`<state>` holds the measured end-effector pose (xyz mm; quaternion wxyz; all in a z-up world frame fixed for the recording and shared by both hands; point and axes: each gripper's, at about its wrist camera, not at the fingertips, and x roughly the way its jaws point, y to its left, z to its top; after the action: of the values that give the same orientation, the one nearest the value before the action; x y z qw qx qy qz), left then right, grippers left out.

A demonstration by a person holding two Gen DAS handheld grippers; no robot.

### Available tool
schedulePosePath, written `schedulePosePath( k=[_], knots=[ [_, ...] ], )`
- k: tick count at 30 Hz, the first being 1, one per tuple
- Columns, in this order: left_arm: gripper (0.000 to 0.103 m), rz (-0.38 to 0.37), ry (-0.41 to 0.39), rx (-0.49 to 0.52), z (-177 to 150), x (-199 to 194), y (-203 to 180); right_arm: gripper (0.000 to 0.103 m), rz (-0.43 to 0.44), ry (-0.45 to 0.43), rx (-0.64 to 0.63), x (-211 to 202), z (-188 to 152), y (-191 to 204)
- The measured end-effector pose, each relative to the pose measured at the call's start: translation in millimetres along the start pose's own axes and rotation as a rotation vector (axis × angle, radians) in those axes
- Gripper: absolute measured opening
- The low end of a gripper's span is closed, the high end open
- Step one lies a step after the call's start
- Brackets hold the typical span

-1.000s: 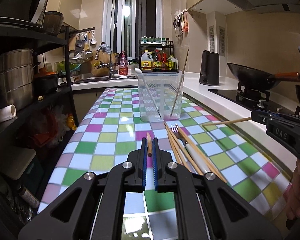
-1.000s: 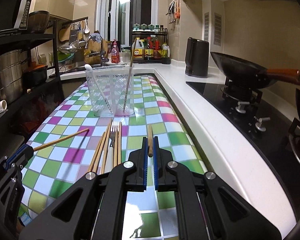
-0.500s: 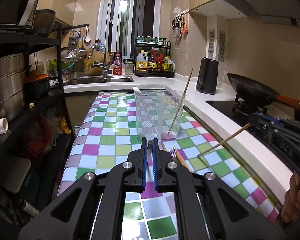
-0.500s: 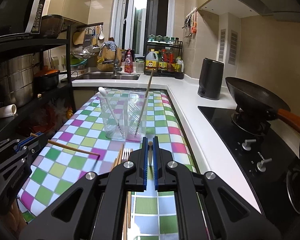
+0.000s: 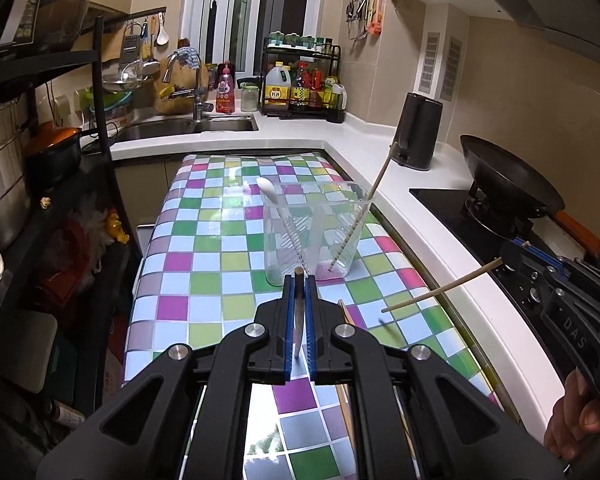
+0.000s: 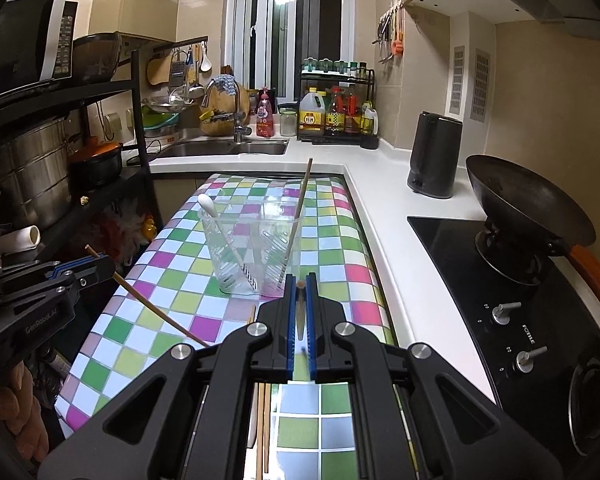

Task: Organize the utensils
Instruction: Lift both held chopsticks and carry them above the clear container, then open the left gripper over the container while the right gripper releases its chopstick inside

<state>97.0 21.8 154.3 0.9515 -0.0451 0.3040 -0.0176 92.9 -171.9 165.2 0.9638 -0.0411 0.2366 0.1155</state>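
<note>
Above the checkered table (image 5: 204, 264), both grippers had risen within 1 second: the left gripper (image 5: 299, 280) and right gripper (image 6: 300, 280) each pinched 1 chopstick, now nearer the clear holder (image 5: 312, 236), ready for dropping in.

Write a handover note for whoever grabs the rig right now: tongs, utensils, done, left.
Left tongs: shut on a chopstick, raised over the checkered table.
Right tongs: shut on a second chopstick, raised and angled toward the table.
Clear holder: stands upright mid-table, directly ahead of both tongs; already holds a white spoon and one chopstick leaning on its rim.
Done: those two utensils are in.
Left: drop both held chopsticks into the holder, then fetch the loose chopsticks lying on the table under the tongs. Other utensils there cannot be made out.
</note>
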Motion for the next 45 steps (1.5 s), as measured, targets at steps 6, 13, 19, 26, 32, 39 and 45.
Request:
schedulePosePath(
  k=[6, 13, 19, 26, 32, 39, 45],
  knots=[
    [0.005, -0.026, 0.015, 0.003, 25, -1, 5, 0.005, 0.024, 0.011, 0.011, 0, 23, 0],
    [0.005, -0.106, 0.032, -0.024, 72, 2, 20, 0.005, 0.054, 0.002, 0.009, 0, 61, -2],
    [0.005, -0.119, 0.017, 0.001, 116, 10, 21, 0.005, 0.102, -0.018, 0.013, 2, 104, -1],
    [0.005, -0.131, -0.07, 0.006, 171, 10, 22, 0.005, 0.128, -0.071, 0.006, 6, 153, 6],
    [0.005, -0.117, -0.088, 0.014, 196, 34, 23, 0.005, 0.121, -0.078, -0.003, 26, 175, 10],
    [0.005, -0.095, 0.042, 0.045, 183, 94, 24, 0.005, 0.123, 0.008, -0.004, 77, 162, 10],
    [0.005, -0.104, 0.161, 0.077, 166, 135, 22, 0.005, 0.122, 0.089, -0.002, 120, 145, 11]
  ],
)
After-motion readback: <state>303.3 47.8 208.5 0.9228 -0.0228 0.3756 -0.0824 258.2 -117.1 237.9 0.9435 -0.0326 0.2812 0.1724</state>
